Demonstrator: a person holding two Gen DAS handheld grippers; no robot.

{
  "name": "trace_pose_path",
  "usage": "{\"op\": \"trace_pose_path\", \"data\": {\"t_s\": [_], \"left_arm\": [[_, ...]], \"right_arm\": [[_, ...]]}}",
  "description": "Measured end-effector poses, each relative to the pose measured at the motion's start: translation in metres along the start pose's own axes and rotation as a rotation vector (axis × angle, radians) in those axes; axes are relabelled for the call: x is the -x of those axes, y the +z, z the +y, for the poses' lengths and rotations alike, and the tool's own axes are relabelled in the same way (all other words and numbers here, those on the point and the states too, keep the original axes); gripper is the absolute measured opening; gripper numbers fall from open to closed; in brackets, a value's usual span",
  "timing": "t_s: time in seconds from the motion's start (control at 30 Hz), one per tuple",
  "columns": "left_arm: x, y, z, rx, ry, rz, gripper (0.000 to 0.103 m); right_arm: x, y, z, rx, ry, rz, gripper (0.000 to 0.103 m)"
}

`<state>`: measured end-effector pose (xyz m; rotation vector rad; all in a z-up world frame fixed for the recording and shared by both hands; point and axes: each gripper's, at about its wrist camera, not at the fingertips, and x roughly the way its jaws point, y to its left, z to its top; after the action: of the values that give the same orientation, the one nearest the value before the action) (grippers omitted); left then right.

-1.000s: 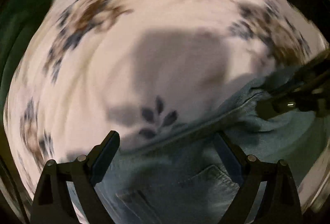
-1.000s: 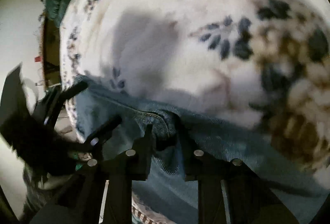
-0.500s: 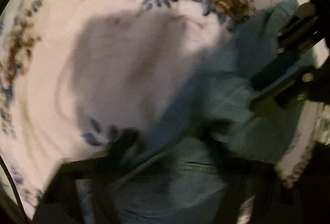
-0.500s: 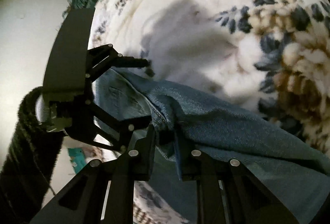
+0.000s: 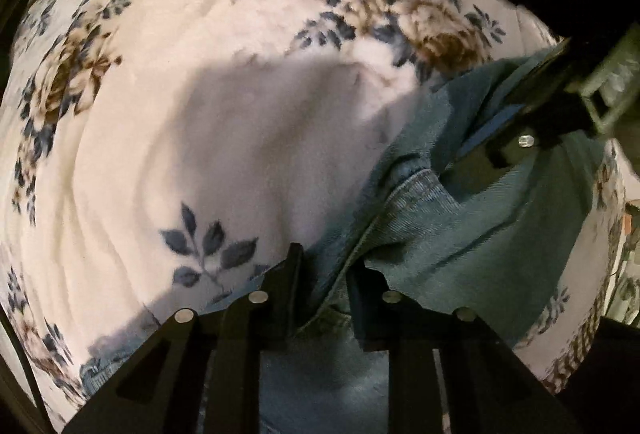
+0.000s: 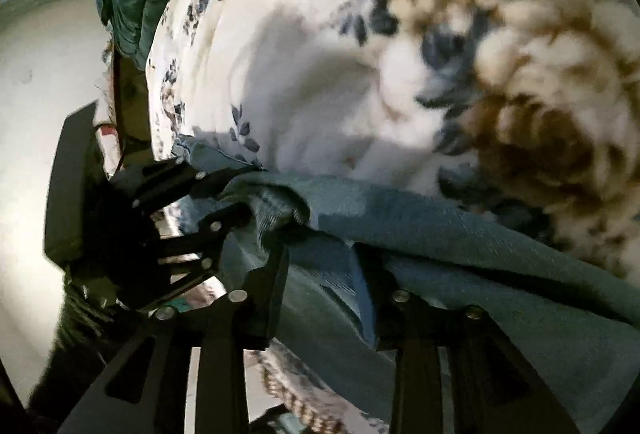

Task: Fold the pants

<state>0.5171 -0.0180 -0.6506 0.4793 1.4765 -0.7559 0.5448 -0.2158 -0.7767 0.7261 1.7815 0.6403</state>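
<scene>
Both grippers pinch the jeans (image 5: 472, 234) on a floral blanket (image 5: 200, 114).

Left gripper (image 5: 324, 274): fingers nearly closed, denim edge clamped between them, seam running up from the gap. Seen from the right wrist too (image 6: 236, 194), fingers closed onto a bunched fold.

Right gripper (image 6: 320, 266): fingers narrowly apart with a thick wad of denim filling the gap, so it grips cloth. From the left wrist it sits up right (image 5: 500, 138), tips buried in the fabric.

Jeans: bunched and partly lifted between the two grippers, the rest draped down over the blanket toward the near edge. Which part each gripper holds I cannot tell; the stitched hem-like band near the left one suggests waistband or cuff.

Step, judged: carrying a held edge over to make a fold. Early in the task, the cloth is crumpled, no flat fold visible.

To do it well:
- keep both grips firm, denim is heavy and may slip
- spread the grippers apart to tension the edge and remove the bunching
- move both at equal height so the fold line stays straight
- lay down flat before releasing
- mind the fluffy blanket, avoid snagging it
</scene>
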Motion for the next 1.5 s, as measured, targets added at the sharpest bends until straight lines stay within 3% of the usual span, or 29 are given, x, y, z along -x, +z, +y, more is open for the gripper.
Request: {"op": "trace_pose_path", "data": {"t_s": [0.13, 0.2, 0.33, 0.5, 0.6, 0.63, 0.7, 0.77, 0.87, 0.97, 1.0, 1.03, 1.1, 1.17, 1.23, 1.27, 1.37, 1.43, 1.5], "left_arm": [[0.01, -0.013, 0.008, 0.042, -0.007, -0.022, 0.018], [0.016, -0.015, 0.024, 0.071, -0.02, -0.028, 0.018], [0.042, -0.027, 0.038, 0.226, 0.055, -0.084, 0.025], [0.079, -0.076, 0.028, 0.477, 0.186, -0.224, 0.049], [0.082, -0.108, 0.036, 0.7, 0.173, -0.268, 0.05], [0.08, -0.123, 0.036, 0.78, 0.158, -0.272, 0.05], [0.064, -0.141, 0.023, 0.917, 0.119, -0.273, 0.05], [0.056, -0.17, 0.012, 1.058, 0.079, -0.28, 0.05], [0.045, -0.206, -0.002, 1.2, 0.04, -0.275, 0.05], [0.031, -0.232, -0.009, 1.345, -0.069, -0.263, 0.05], [0.021, -0.239, -0.007, 1.407, -0.145, -0.276, 0.05], [0.017, -0.245, -0.006, 1.446, -0.182, -0.283, 0.05], [0.009, -0.247, 0.002, 1.499, -0.246, -0.324, 0.05], [0.001, -0.241, 0.013, 1.521, -0.308, -0.37, 0.05], [-0.004, -0.234, 0.022, 1.536, -0.327, -0.378, 0.051], [-0.008, -0.232, 0.026, 1.541, -0.344, -0.377, 0.058], [-0.014, -0.23, 0.033, 1.578, -0.356, -0.386, 0.058], [-0.011, -0.231, 0.032, 1.585, -0.341, -0.409, 0.053], [-0.005, -0.231, 0.027, 1.562, -0.302, -0.42, 0.039]], "right_arm": [[-0.017, 0.007, -0.017, -0.079, 0.149, -0.015, 0.078], [-0.019, 0.013, -0.019, -0.091, 0.215, -0.029, 0.086], [-0.021, 0.022, -0.004, -0.048, 0.211, -0.047, 0.086], [-0.019, 0.018, 0.021, 0.112, -0.023, -0.088, 0.086], [-0.037, 0.022, 0.033, 0.162, -0.089, -0.037, 0.086], [-0.044, 0.026, 0.035, 0.158, -0.059, -0.018, 0.086], [-0.056, 0.033, 0.042, 0.13, 0.116, 0.062, 0.086], [-0.065, 0.039, 0.049, 0.172, 0.11, 0.139, 0.086], [-0.082, 0.053, 0.028, 0.097, 0.066, 0.204, 0.071], [-0.088, 0.059, 0.029, 0.066, 0.058, 0.19, 0.069], [-0.086, 0.058, 0.035, 0.08, 0.061, 0.178, 0.059], [-0.079, 0.057, 0.041, 0.104, 0.019, 0.137, 0.03], [-0.06, 0.054, 0.034, 0.088, -0.028, 0.067, 0.016], [-0.036, 0.05, 0.029, 0.077, -0.011, -0.014, 0.015], [-0.019, 0.046, 0.033, 0.093, -0.031, -0.063, 0.015], [-0.01, 0.044, 0.033, 0.093, -0.039, -0.084, 0.015], [0.012, 0.039, 0.028, 0.061, -0.072, -0.174, 0.015], [0.041, 0.038, 0.009, -0.013, -0.027, -0.243, 0.015], [0.052, 0.038, -0.007, -0.085, 0.053, -0.254, 0.016]]}}
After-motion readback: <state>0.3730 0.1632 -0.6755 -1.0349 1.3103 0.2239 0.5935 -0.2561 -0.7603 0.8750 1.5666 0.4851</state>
